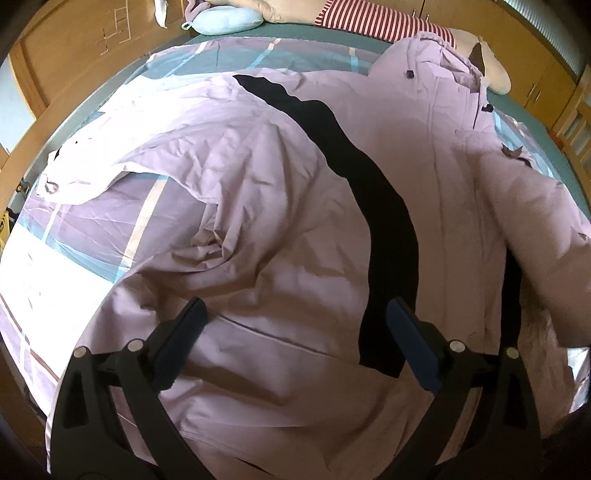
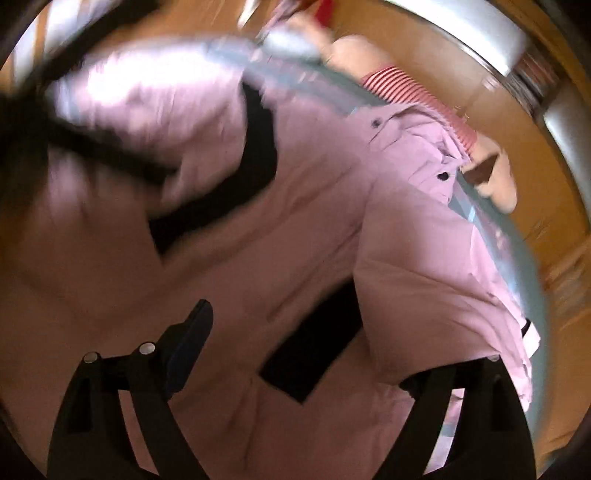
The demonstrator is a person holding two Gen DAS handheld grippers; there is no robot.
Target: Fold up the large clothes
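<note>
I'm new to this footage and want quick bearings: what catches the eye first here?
A big pale pink coat fills the bed, spread over a checked sheet, with a wide black stripe curving down its middle. The left gripper hangs open above its lower part. At the head of the bed lie a red-striped pillow and a light blue cushion.

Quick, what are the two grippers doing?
Left gripper: open, holding nothing, over the coat.
Right gripper: open; one finger hidden by a sleeve.

Both wrist cams looked down close over the pink coat (image 1: 258,229) on the bed (image 1: 74,236); right view blurred, tilted
</note>
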